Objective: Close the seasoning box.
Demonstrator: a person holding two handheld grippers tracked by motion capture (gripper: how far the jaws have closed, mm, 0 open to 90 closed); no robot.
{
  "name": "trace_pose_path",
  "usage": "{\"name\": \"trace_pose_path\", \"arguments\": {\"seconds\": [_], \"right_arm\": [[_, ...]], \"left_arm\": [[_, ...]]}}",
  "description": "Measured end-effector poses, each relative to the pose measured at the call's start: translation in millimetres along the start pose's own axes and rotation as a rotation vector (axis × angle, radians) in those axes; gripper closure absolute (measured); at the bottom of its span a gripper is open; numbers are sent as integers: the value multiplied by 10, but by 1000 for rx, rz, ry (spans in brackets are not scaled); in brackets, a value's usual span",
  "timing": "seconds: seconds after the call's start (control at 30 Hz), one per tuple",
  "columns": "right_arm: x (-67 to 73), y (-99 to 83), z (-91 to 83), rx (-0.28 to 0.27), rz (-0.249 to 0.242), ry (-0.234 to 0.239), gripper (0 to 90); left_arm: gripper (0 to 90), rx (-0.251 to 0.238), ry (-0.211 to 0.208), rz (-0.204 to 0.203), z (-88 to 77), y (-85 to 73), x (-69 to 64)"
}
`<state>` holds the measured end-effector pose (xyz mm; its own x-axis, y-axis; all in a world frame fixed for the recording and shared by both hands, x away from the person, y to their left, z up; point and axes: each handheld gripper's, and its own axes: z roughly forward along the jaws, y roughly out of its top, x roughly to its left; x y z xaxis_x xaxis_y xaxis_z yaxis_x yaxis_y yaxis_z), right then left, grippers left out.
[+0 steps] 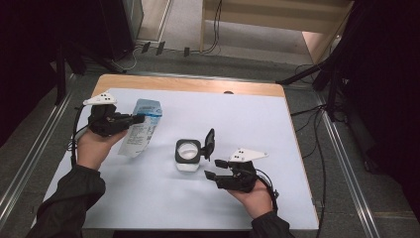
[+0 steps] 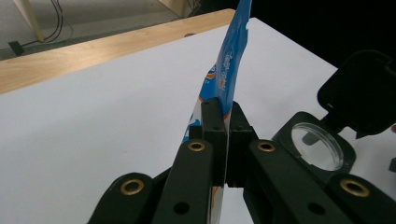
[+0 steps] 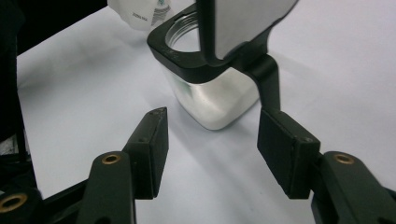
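Note:
A blue and white pouch [image 1: 141, 126] is held at the left of the table, my left gripper [image 1: 137, 118] shut on it. In the left gripper view the jaws clamp the pouch [image 2: 227, 70] edge-on. A clear square jar [image 1: 188, 154] with a black rim stands at the table's middle, its black flip lid [image 1: 210, 143] hinged open on the right side. My right gripper [image 1: 211, 170] rests open just right of and nearer than the jar, apart from it. In the right gripper view the jar [image 3: 212, 95] stands just beyond the spread jaws, nothing between them.
A white sheet [image 1: 257, 129] covers most of the wooden table [image 1: 198, 85]. Cables and dark stands [image 1: 327, 69] sit on the floor beyond and beside the table.

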<state>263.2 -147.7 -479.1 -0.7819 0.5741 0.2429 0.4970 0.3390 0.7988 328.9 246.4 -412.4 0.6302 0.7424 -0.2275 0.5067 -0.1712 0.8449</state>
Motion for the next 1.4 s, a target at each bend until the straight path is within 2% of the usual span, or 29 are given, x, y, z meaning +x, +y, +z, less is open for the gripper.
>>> {"name": "trace_pose_path", "arguments": {"seconds": [0.1,0.23,0.33,0.6,0.73,0.97,1.0,1.17,1.4], "right_arm": [[-40,-2,-39,-11,12,-13,446],[-92,15,-86,-24,25,-25,446],[-130,31,-111,-27,25,-36,447],[-217,71,-154,-41,50,-48,449],[-246,117,-151,-38,64,-60,490],[-280,188,-123,-44,45,-55,520],[-301,212,-124,-36,51,-61,542],[-336,240,-108,-34,74,-60,569],[-321,312,-74,-37,66,-63,709]], "left_arm": [[900,20,11,-11,43,-34,39],[900,12,5,-18,37,-60,63],[900,21,16,-1,4,-95,65],[900,20,17,-7,-98,-170,63],[900,24,8,-15,-175,-230,54],[892,24,17,-16,-293,-320,62],[888,21,17,-27,-333,-348,70],[875,18,16,-30,-410,-396,86],[847,35,39,-38,-481,-485,104]]}}
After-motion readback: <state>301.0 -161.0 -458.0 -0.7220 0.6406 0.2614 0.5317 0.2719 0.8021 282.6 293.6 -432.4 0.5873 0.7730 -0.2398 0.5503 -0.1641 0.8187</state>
